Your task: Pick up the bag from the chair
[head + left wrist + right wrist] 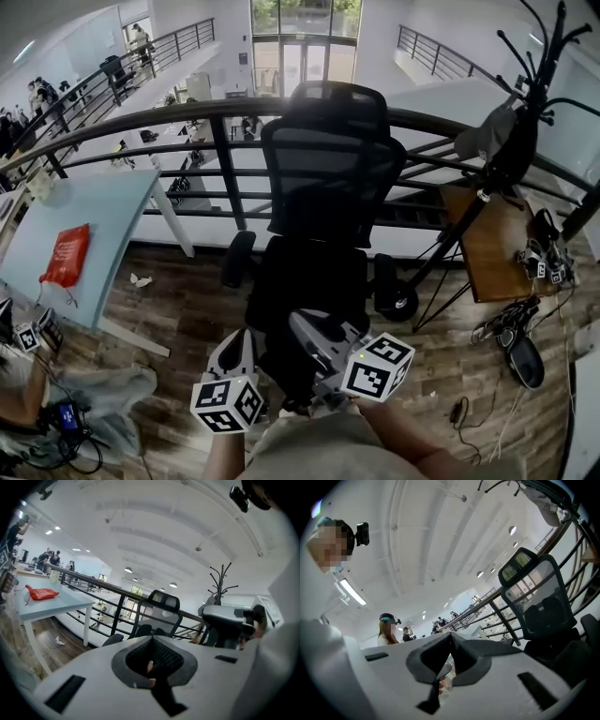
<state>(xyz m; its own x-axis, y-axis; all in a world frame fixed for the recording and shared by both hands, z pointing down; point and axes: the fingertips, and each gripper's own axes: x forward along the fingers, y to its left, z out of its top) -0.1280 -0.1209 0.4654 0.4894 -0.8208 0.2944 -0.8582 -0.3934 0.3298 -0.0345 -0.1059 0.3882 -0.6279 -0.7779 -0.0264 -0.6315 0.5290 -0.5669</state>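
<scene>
Head view looks like the approach step: left gripper (pixel 236 354) and right gripper (pixel 314 337) both pinched together on nothing just short of the chair (pixel 323 169), dark bag (pixel 305 281) apparently on its seat, so next up is opening the jaws.

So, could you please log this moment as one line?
left gripper: shut, empty | right gripper: shut, empty | bag: on chair, untouched

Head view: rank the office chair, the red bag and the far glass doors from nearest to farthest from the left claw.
1. Office chair, directly ahead of the left claw.
2. Red bag, on the table at left.
3. Glass doors, at the hall's far end, top centre.
</scene>
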